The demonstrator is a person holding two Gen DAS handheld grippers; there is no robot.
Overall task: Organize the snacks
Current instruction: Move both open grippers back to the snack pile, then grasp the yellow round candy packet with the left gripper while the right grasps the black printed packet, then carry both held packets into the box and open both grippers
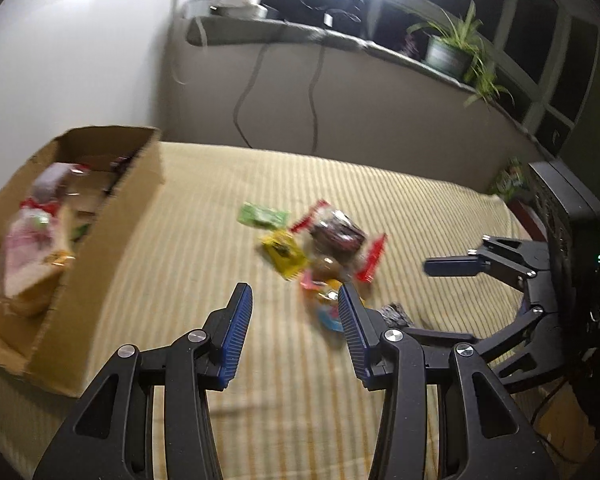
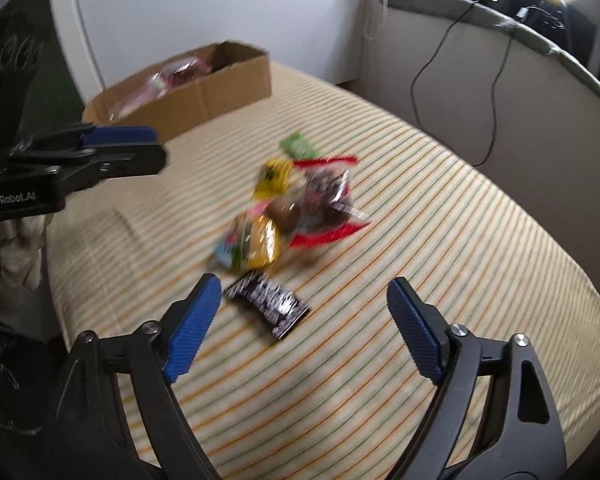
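Observation:
A loose pile of snacks lies mid-bed on the striped cover (image 1: 204, 208) (image 2: 460, 248): a green packet (image 1: 262, 216) (image 2: 298, 146), a yellow packet (image 1: 282, 254) (image 2: 274, 174), a red-edged clear bag (image 1: 338, 234) (image 2: 324, 192) and a colourful packet (image 1: 324, 300) (image 2: 256, 242). A black packet (image 1: 394, 314) (image 2: 266, 304) lies nearest. A cardboard box (image 1: 112, 240) (image 2: 204, 92) holding several snacks stands at the left. My left gripper (image 1: 295, 292) (image 2: 160, 146) hangs open, short of the pile. My right gripper (image 2: 304, 282) (image 1: 428, 300) is open just above the black packet, not touching it.
A grey ledge runs behind the bed with a potted plant (image 1: 446, 54), clutter and hanging cables (image 1: 242, 96) (image 2: 496, 92). A white wall stands behind the box. A gloved hand (image 2: 16, 236) holds the left gripper. The views are motion-blurred.

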